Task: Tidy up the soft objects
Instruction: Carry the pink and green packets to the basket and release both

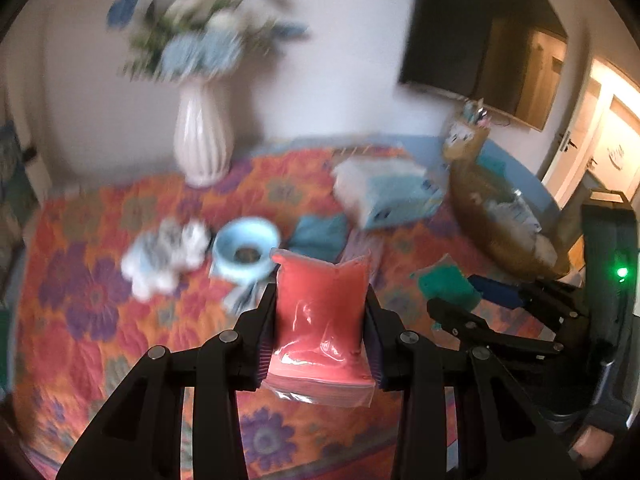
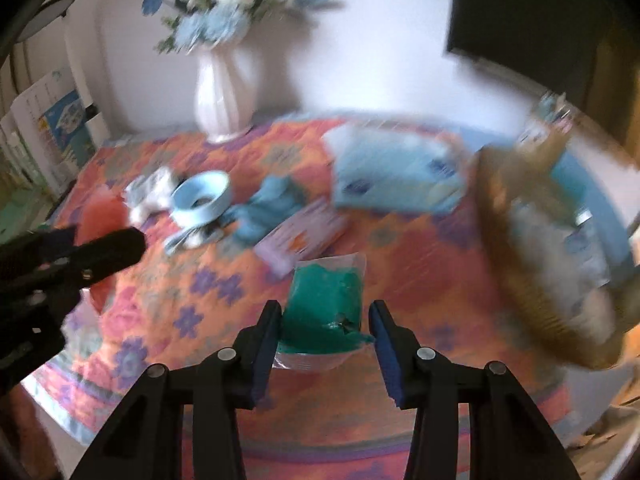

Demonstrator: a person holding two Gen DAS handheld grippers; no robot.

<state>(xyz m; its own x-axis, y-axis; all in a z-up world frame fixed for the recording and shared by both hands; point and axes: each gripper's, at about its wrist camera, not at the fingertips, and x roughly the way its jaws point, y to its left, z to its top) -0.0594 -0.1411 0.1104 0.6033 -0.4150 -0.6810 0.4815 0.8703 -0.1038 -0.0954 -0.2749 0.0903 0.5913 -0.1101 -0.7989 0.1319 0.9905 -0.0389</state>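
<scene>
My left gripper [image 1: 320, 320] is shut on a clear pouch of red filling [image 1: 320, 320], held above the flowered tablecloth [image 1: 100, 340]. My right gripper [image 2: 326, 320] has its jaws around a clear pouch of green filling [image 2: 324, 312]; the left pad touches it, a gap shows at the right pad. The green pouch [image 1: 448, 284] and right gripper [image 1: 500, 320] also show at the right of the left wrist view. The red pouch [image 2: 102, 216] and left gripper [image 2: 80, 256] show at the left of the right wrist view. A woven basket [image 2: 532, 280] holding pale soft items stands at the right.
A white vase of blue flowers [image 1: 202, 140] stands at the back. On the cloth lie a white plush toy [image 1: 164, 256], a light blue bowl [image 1: 246, 248], a teal cloth [image 2: 272, 208], a pale purple packet [image 2: 300, 236] and a blue tissue pack [image 2: 392, 172].
</scene>
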